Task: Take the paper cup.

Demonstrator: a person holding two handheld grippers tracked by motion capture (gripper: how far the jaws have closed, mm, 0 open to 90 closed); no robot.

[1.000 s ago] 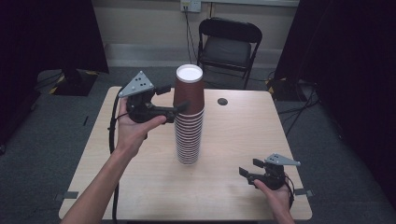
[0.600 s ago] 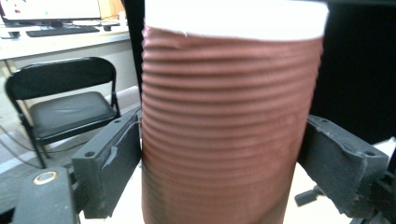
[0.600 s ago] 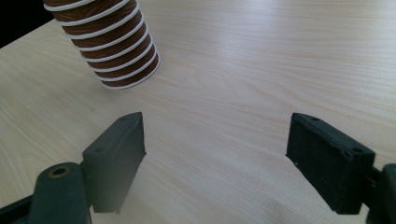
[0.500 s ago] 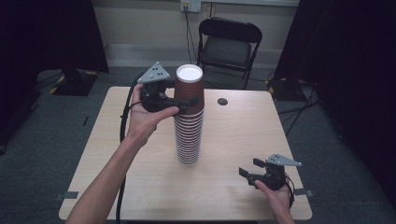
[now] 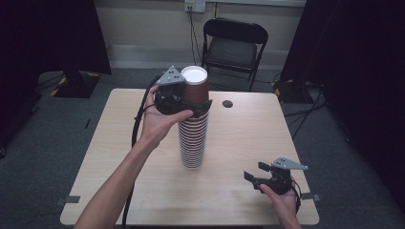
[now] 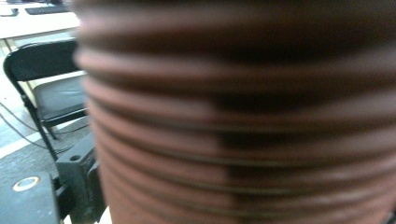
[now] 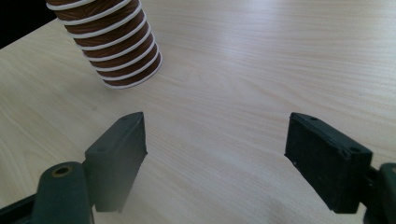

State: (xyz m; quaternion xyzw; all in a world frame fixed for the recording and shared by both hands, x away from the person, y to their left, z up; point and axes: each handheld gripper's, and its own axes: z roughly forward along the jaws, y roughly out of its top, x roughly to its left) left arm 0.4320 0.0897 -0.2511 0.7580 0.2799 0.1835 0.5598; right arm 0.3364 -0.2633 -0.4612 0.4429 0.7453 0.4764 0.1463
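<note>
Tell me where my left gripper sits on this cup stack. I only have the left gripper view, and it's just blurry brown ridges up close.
Observer: In the high view, the left gripper is near the top of the stack of cups. Its jaws are on either side of the upper cups, just below the white top.
Operator: Is it squeezing?
Observer: I can't tell. One jaw shows across the stack's front, but the contact itself is hidden.
Operator: Where's the right gripper?
Observer: The right gripper is low over the table near its front right corner. Its jaws are wide open and well apart from the stack.
</note>
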